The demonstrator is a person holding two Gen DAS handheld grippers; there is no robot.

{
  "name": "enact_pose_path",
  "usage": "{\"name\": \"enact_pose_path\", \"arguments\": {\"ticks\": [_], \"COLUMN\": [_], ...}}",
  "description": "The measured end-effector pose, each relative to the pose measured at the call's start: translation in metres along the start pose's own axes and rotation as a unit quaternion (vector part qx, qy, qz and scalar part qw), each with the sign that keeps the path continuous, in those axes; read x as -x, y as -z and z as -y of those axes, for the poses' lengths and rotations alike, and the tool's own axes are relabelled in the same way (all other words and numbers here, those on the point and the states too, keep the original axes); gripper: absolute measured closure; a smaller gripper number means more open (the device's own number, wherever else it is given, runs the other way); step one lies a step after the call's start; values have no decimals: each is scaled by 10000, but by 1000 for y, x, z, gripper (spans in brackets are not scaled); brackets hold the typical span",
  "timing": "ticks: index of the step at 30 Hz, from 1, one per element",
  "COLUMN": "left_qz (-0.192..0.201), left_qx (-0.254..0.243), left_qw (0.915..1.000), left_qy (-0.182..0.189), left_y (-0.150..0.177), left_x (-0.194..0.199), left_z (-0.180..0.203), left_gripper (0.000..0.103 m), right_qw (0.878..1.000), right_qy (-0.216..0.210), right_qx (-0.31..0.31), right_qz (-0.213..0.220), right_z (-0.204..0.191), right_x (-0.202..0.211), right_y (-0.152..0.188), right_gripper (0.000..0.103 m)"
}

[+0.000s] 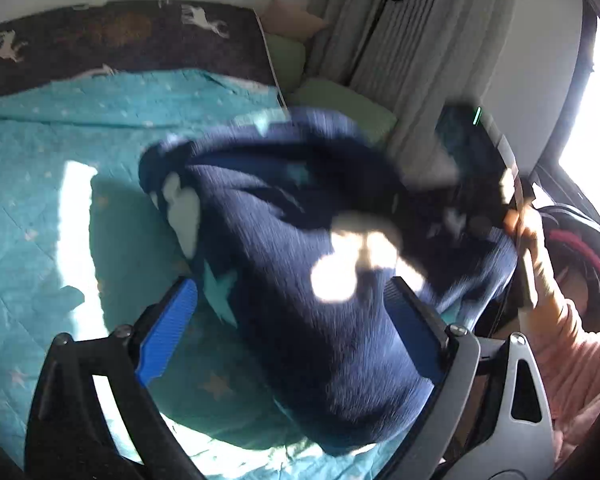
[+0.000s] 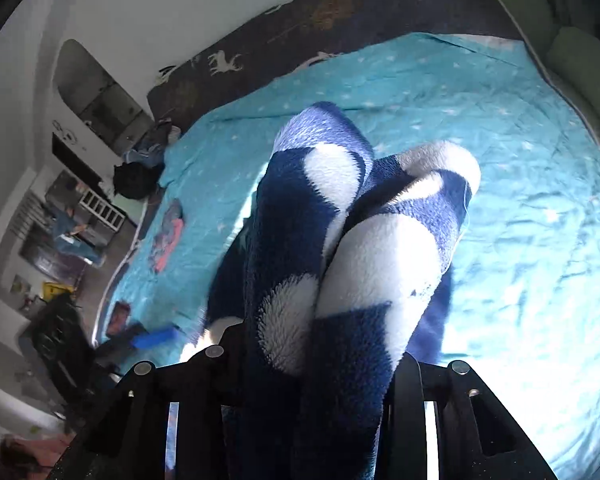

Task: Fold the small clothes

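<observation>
Right gripper (image 2: 320, 360) clamped on the fleece garment (image 2: 340, 240), bunched upward for lifting off the bed (image 2: 520, 160); left gripper (image 1: 296, 312) spread wide around it, not pinching.

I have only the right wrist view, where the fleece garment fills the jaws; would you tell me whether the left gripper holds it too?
Observer: No. The left gripper stands open with the garment draped between its pads; one blue pad is clear of the cloth.
Operator: Thank you. Does my right gripper show from there?
Observer: Only as a dark blur. A hand in a pink sleeve holds it at the garment's far side.
Operator: What lies beyond the garment?
Observer: A grey curtain hangs at the bed's edge.
</observation>
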State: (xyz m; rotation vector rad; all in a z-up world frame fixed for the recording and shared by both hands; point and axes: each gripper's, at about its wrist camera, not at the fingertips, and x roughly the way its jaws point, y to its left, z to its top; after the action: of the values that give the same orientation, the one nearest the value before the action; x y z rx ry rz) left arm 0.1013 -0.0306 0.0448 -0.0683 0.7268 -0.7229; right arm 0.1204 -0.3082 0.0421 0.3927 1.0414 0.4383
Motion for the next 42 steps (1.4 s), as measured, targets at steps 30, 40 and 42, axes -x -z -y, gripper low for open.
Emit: {"name": "enact_pose_path", "arguments": {"ticks": [30, 40, 42], "left_qz": [-911, -434, -598], "left_qx": [-461, -723, -794], "left_qw": [9926, 9964, 9950], "left_qy": [-664, 7, 51], "left_y": [5, -39, -42], "left_x": [-88, -71, -88], "left_z": [21, 52, 53], "left_gripper": [8, 8, 8], "right_qw": [9977, 9970, 9969], "right_qy": [511, 378, 399], "right_qx": [185, -20, -14], "right_qz": [404, 668, 676], "right_z": [-22, -18, -22], "right_x": [-16, -15, -11], "right_y": [106, 119, 123], "right_gripper": [84, 81, 81]}}
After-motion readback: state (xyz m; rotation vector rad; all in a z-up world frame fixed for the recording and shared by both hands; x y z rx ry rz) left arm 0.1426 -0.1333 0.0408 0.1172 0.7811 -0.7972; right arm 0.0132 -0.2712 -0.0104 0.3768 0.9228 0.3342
